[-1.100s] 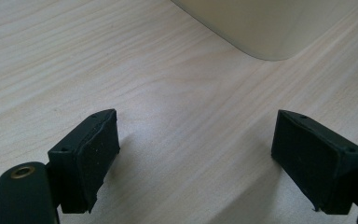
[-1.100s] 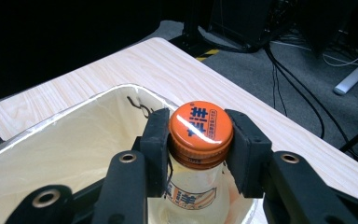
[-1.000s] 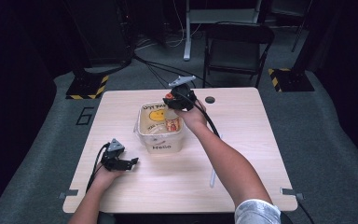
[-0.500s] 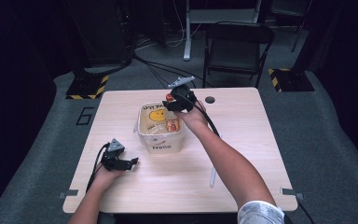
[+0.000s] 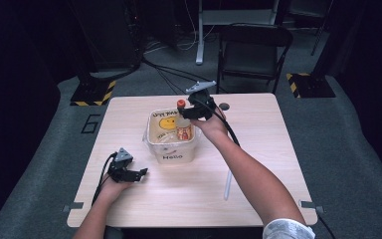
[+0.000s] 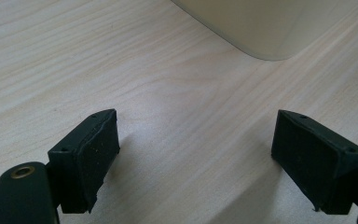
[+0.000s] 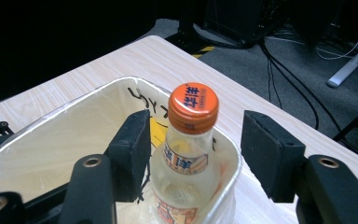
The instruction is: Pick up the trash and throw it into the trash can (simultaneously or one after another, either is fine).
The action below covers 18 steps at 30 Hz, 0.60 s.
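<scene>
A white bin (image 5: 171, 154) with a yellow smiley face and the word Hello stands mid-table. Inside it, a clear bottle (image 5: 183, 128) with an orange cap (image 7: 193, 106) stands at the far right corner. My right gripper (image 5: 193, 110) hovers at the bottle's neck; in the right gripper view it (image 7: 196, 135) is open, with one jaw on either side of the cap and a gap on the right side. My left gripper (image 5: 135, 174) rests low on the table, left of the bin. It (image 6: 196, 144) is open with bare wood between the jaws, and the bin's corner (image 6: 261, 28) lies ahead.
A thin white stick (image 5: 227, 184) lies on the table (image 5: 258, 149) to the right of my right forearm. A small dark round spot (image 5: 224, 106) sits near the far edge. A folding chair (image 5: 253, 50) stands behind the table, with cables on the floor.
</scene>
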{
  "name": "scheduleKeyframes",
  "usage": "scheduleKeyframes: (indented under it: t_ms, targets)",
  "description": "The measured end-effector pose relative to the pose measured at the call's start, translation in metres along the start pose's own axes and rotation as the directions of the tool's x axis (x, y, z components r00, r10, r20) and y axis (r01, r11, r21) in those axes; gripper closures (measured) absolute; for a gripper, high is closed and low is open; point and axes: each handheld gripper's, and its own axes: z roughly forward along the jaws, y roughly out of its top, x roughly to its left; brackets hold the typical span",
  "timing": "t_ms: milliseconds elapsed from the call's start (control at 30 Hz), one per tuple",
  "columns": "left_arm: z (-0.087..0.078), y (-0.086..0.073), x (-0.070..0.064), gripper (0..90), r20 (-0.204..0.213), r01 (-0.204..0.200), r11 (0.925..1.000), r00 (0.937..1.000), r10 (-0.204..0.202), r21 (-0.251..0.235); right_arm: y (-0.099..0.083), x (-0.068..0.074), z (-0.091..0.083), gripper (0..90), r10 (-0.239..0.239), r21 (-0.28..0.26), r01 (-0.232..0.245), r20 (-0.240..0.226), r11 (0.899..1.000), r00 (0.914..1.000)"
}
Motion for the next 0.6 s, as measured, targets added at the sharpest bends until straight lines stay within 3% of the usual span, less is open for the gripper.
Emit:
scheduleKeyframes:
  t_ms: [333,600]
  targets:
    - [-0.001,0.000,0.000,14.8,0.000,-0.005,1.0000,1.0000,0.005,0.006,-0.014,-0.006,-0.024,43.2,-0.024,-0.028,0.024,0.011,0.999,0.9997]
    - [-0.001,0.000,0.000,14.8,0.000,-0.005,1.0000,1.0000,0.005,0.006,-0.037,-0.009,-0.047,44.0,-0.005,-0.035,0.006,0.030,0.999,0.9995]
